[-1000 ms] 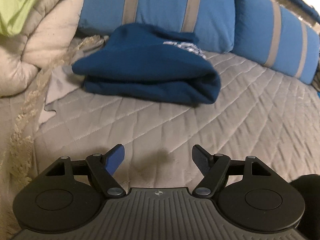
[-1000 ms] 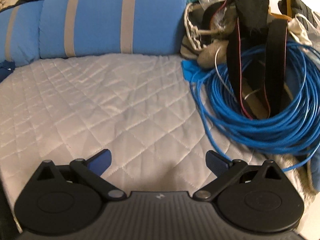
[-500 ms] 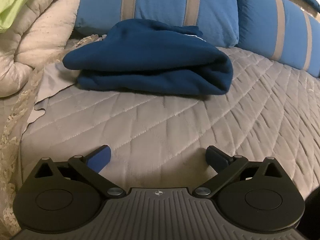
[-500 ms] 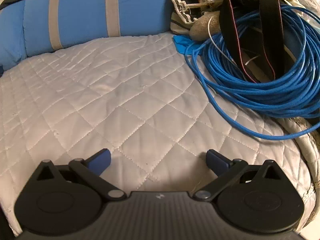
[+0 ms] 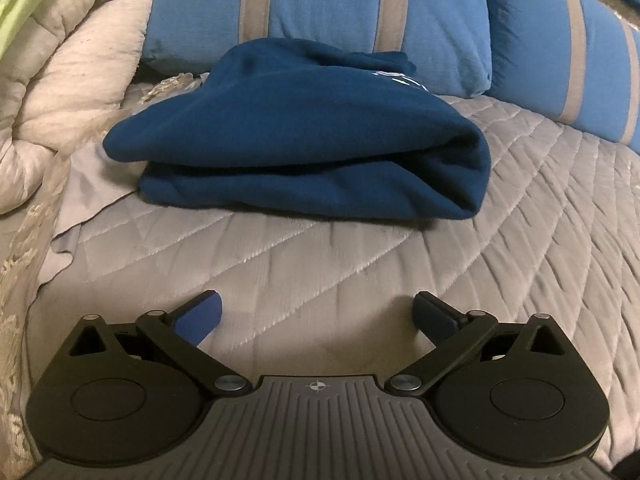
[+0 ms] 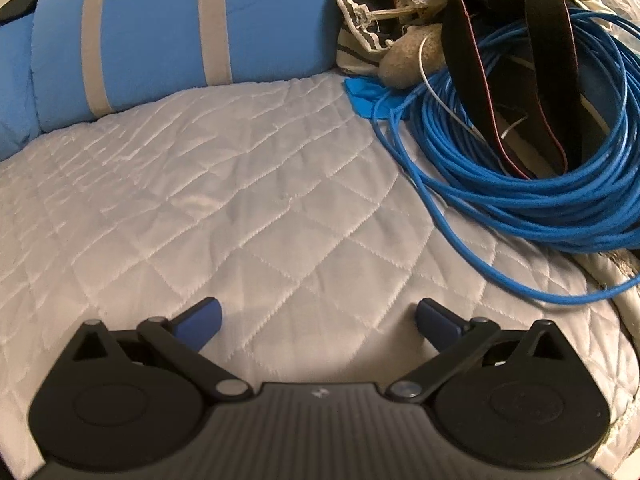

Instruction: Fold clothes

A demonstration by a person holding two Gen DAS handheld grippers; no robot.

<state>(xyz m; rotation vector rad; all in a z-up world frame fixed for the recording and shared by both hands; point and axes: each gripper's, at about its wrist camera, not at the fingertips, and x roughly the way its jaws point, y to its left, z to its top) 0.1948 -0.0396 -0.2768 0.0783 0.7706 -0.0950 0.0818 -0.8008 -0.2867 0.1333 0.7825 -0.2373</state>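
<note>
Plainly, we saw the left gripper (image 5: 316, 312) with its blue-padded fingers (image 5: 200, 316) spread as wide as they went, nothing between them, poised over the quilted bed cover (image 5: 360, 264). The right gripper (image 6: 318, 316) stood just as wide, its fingers (image 6: 202, 320) holding nothing above bare quilting. Beyond the left gripper lay the folded navy sweatshirt (image 5: 304, 136), resting on the bed and well apart from the fingers, with a little white print showing on its top. Behind it leaned the blue pillows (image 5: 344, 4) with grey stripes, and to its left a bunched cream comforter (image 5: 68, 68). In the right view a coil of blue cable (image 6: 520, 184) lay on the bed's far right, with black straps (image 6: 548, 40) draped over it.
</note>
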